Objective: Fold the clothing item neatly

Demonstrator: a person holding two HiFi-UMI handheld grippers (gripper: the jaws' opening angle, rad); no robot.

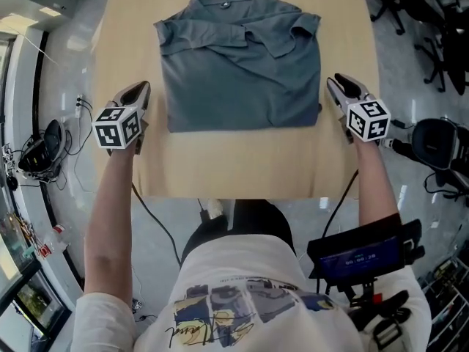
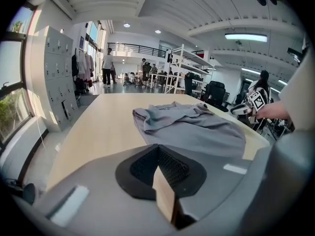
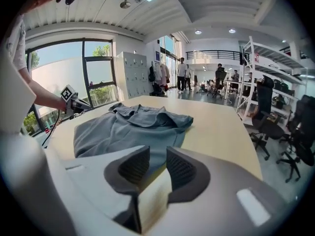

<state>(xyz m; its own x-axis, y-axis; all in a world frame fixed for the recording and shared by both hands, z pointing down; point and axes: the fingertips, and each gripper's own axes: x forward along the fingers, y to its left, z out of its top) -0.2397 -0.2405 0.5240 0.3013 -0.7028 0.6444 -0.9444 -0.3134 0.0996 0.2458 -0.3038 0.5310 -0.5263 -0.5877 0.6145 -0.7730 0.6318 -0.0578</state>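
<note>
Grey shirt [image 1: 242, 72] folded – tee print [image 1: 220, 310] illeg.

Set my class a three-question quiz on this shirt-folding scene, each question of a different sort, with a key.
1. Fill in: the right gripper's jaws stand ___, with nothing between them.
2. True or false: the left gripper's jaws are together and hold nothing.
3. Where is the grey shirt? A) clamped in the left gripper B) lying folded on the wooden table C) clamped in the right gripper

Key: 1 apart; 2 true; 3 B.
</note>
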